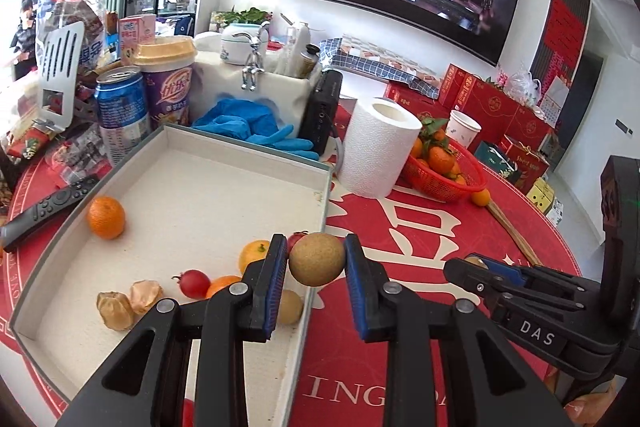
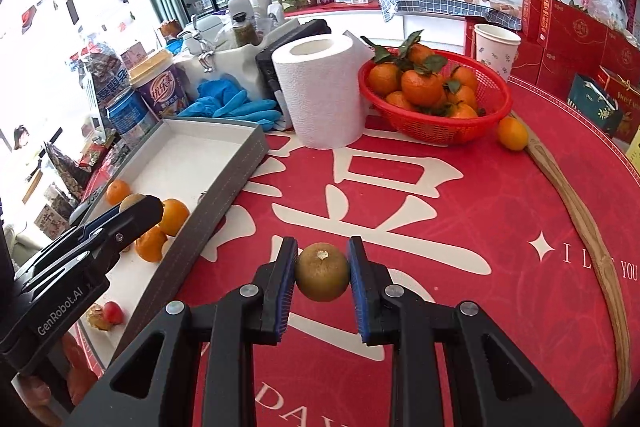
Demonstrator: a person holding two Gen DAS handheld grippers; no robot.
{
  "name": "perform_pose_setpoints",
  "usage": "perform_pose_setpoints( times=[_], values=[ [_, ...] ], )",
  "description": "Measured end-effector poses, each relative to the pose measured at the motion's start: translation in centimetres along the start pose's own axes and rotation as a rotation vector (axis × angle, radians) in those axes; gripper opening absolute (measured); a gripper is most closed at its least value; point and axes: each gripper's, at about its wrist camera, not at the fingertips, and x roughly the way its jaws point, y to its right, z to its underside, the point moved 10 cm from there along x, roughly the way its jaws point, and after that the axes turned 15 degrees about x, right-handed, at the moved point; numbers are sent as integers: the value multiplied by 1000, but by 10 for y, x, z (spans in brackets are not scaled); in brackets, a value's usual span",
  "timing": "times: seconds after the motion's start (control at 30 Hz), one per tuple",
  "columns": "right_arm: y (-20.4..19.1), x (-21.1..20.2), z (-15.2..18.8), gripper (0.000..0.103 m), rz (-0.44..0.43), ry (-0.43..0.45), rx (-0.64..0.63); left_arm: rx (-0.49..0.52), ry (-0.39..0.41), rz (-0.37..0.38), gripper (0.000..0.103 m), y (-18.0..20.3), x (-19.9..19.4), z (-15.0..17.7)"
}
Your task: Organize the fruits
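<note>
Count so far: two brown longans, one clamped in each gripper (image 1: 317, 259) (image 2: 322, 271); three oranges (image 1: 106, 218), two husked berries (image 1: 115, 310) left of them.

Both grippers (image 1: 316, 259) (image 2: 323, 269) clamped, angled down

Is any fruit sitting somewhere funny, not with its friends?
Yes. One small orange fruit lies alone on the red tablecloth, just outside the red basket where the other oranges are piled.

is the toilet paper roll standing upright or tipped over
Upright: the toilet paper roll stands on its flat end on the red tablecloth, hollow core facing up.
</note>
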Motion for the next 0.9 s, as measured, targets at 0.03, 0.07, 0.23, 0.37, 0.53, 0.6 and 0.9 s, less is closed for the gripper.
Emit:
perform_pose_setpoints(
  times=[0.03,0.07,0.23,0.37,0.53,0.6,0.9],
  values=[
    [-6,1,-1,27,-4,-3,-9,-5,6,-11,32,-6,-3,0],
    [-13,1,-1,27,-9,-6,-20,-11,10,-20,32,-11,-5,0],
    [-46,7,-4,27,-27,-35,-76,-52,1,-53,32,-36,-7,4],
    [-75,14,-6,27,-51,-72,-119,-80,-13,-80,32,-54,-6,8],
    [-107,29,-6,27,-70,-110,-164,-82,-38,-101,32,-68,-2,13],
    [-116,35,-5,27,-76,-123,-173,-78,-42,-117,32,-71,-2,15],
    [-141,54,-6,27,-83,-172,-196,-97,-68,-153,32,-88,3,22]
  ],
)
